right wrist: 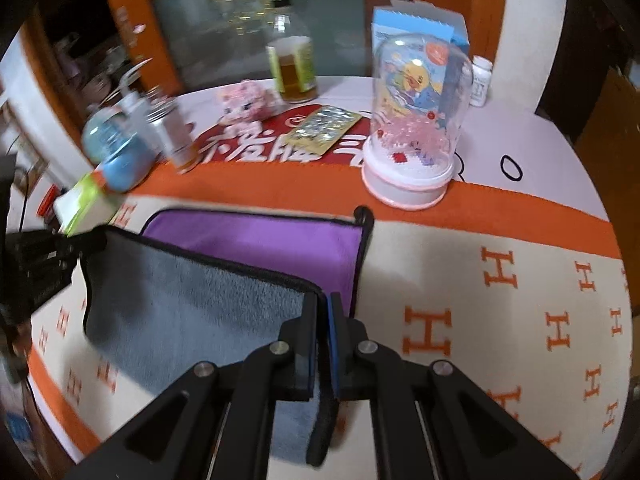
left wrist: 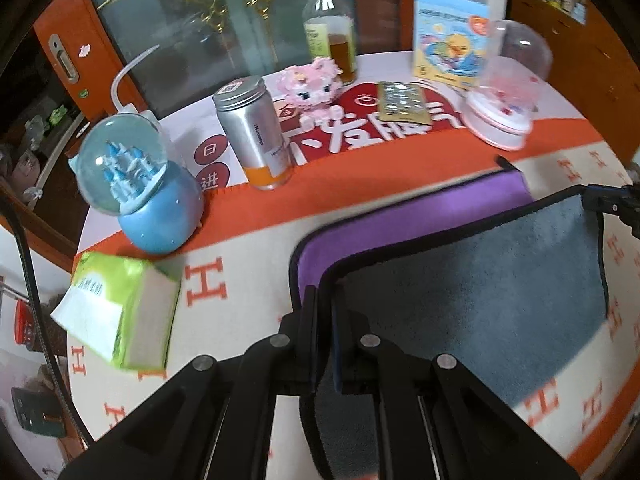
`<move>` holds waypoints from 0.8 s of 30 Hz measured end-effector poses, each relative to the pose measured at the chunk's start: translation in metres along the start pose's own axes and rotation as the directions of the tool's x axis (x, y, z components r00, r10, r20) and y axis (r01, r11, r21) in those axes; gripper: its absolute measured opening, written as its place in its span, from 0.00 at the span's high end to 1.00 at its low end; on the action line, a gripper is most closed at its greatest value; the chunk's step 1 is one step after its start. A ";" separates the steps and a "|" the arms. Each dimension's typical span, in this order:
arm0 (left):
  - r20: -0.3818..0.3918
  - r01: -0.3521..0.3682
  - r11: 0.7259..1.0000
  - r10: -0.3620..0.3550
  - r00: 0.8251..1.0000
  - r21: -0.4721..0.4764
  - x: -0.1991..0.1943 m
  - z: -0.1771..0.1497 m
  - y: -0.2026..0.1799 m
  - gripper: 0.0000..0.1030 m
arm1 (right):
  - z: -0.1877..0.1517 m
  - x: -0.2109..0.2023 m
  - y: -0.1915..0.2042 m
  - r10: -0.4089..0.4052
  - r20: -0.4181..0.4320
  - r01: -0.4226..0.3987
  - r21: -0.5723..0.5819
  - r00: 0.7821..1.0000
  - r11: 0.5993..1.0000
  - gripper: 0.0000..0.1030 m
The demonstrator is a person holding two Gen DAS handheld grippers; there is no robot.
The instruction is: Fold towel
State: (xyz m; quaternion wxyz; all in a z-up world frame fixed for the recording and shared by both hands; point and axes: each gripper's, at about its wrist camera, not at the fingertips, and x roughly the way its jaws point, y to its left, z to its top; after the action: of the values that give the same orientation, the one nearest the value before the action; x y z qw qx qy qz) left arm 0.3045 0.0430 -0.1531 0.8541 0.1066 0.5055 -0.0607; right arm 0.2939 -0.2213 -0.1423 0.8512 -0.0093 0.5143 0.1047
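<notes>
The left gripper (left wrist: 325, 304) has its jaws pinched tight on the towel (left wrist: 472, 280) at its black-trimmed corner; the right gripper (right wrist: 324, 308) nips the opposite corner likewise. Between them the grey side hangs lifted, folded over its purple face, which lies on the table (right wrist: 500, 320) toward 12 o'clock. A snow globe (left wrist: 136, 196) stands at 10 o'clock.

Towel (left wrist: 480, 280) with grey plush side and purple side, black-trimmed, lying partly on the tabletop (left wrist: 248, 240), near edge lifting, grey flap folding over purple.
</notes>
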 end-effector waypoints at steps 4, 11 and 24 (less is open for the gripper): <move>-0.011 -0.017 0.999 0.016 1.000 -0.045 0.025 0.011 0.004 0.96 | 0.019 0.029 -0.005 -0.022 -0.005 0.022 0.017 1.000 1.000 0.95; -0.059 -0.047 0.997 0.043 0.997 -0.061 0.063 0.022 0.007 0.95 | 0.038 0.073 -0.007 -0.059 -0.048 0.061 0.033 0.997 0.998 0.95; -0.024 -0.071 0.989 0.068 0.997 -0.133 0.056 0.028 0.016 0.29 | 0.039 0.067 -0.013 -0.090 -0.010 0.091 0.062 0.996 0.994 0.78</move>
State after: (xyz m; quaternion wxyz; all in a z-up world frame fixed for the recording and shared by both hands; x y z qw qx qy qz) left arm 0.3587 0.0522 -0.1870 0.8560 0.0671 0.5126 0.0041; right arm 0.3607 -0.2178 -0.1834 0.8531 -0.0065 0.5192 0.0500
